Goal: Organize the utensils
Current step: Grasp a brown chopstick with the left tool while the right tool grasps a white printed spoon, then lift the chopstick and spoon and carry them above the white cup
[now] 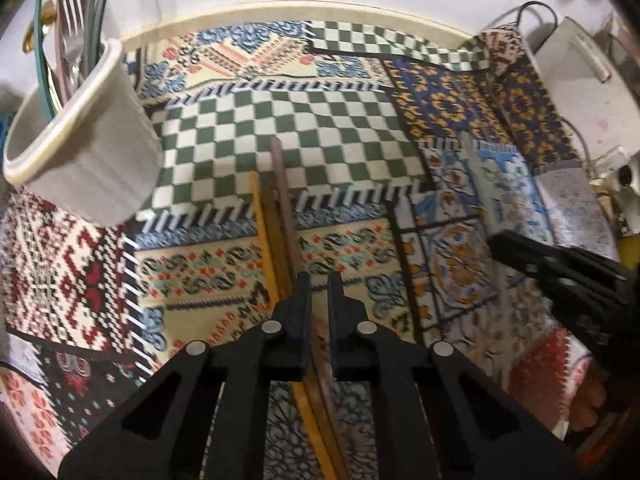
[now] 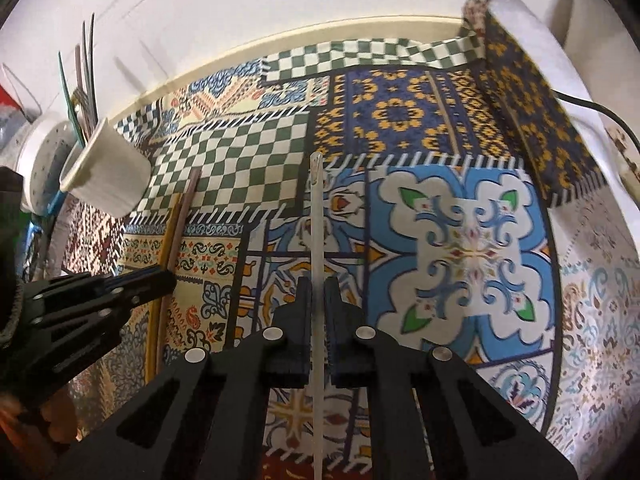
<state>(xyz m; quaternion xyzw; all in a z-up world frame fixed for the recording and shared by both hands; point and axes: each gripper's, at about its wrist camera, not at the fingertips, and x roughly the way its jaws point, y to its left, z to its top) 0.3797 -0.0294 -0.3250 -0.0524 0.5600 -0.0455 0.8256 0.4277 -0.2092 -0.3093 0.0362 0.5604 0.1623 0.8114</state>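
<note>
A cream cup (image 1: 92,148) (image 2: 108,176) stands at the back left. It holds a fork (image 1: 72,12) and several thin sticks. My left gripper (image 1: 320,280) (image 2: 170,278) points down at the patterned cloth, shut on a brown stick (image 1: 282,192) (image 2: 186,204) that reaches toward the cup. A yellow stick (image 1: 262,220) (image 2: 170,224) runs alongside it, passing under the left finger. Whether the yellow stick is gripped too is unclear. To the right, my right gripper (image 2: 318,284) (image 1: 496,240) is shut on a clear straw (image 2: 317,220) that juts forward over the cloth.
A patchwork tablecloth (image 1: 280,120) (image 2: 460,240) covers the table up to a white wall. A white appliance (image 1: 580,80) with a black cord (image 2: 592,106) sits at the back right. A white perforated round object (image 2: 44,160) stands behind the cup on the left.
</note>
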